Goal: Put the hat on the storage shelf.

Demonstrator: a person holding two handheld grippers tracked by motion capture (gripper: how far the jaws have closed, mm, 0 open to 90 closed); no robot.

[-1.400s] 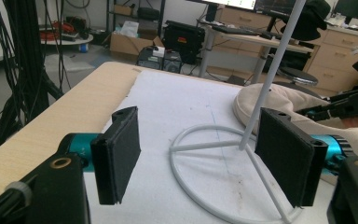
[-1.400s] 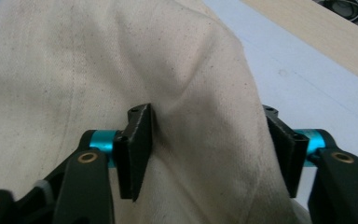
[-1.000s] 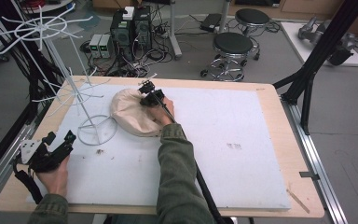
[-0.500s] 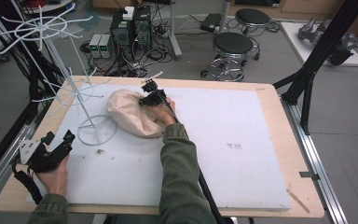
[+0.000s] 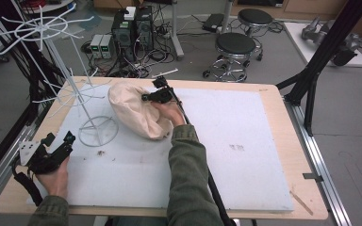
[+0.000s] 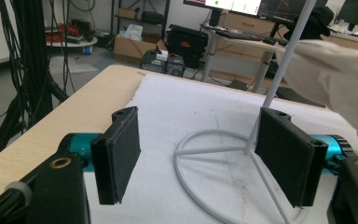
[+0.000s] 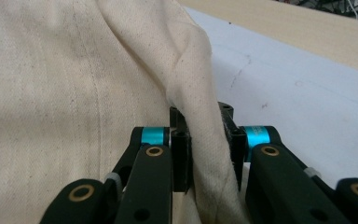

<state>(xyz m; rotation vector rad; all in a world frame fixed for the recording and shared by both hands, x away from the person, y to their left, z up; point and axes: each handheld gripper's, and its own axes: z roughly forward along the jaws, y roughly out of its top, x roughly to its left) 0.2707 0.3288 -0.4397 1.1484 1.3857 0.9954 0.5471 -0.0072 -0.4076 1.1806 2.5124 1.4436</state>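
A cream cloth bag (image 5: 136, 113) hangs lifted off the white mat, just right of a white wire rack (image 5: 82, 101). My right gripper (image 5: 147, 97) is shut on a fold of that cloth (image 7: 200, 140), whose fabric bunches between the two black pads. My left gripper (image 5: 59, 139) rests low at the table's left front edge with its jaws open and nothing between them. In the left gripper view its pads (image 6: 121, 149) frame the ring base of the rack (image 6: 228, 163), and the bag (image 6: 345, 74) shows at the upper right.
The white mat (image 5: 245, 141) covers most of the wooden table (image 5: 283, 122). The rack's tall pole and wire arms (image 5: 42, 28) reach over the far left corner. Stools and computer boxes stand on the floor behind the table.
My right gripper has lifted the cloth bag up off the mat, and the bag now hangs bunched higher by the rack. The left gripper has stayed in place.
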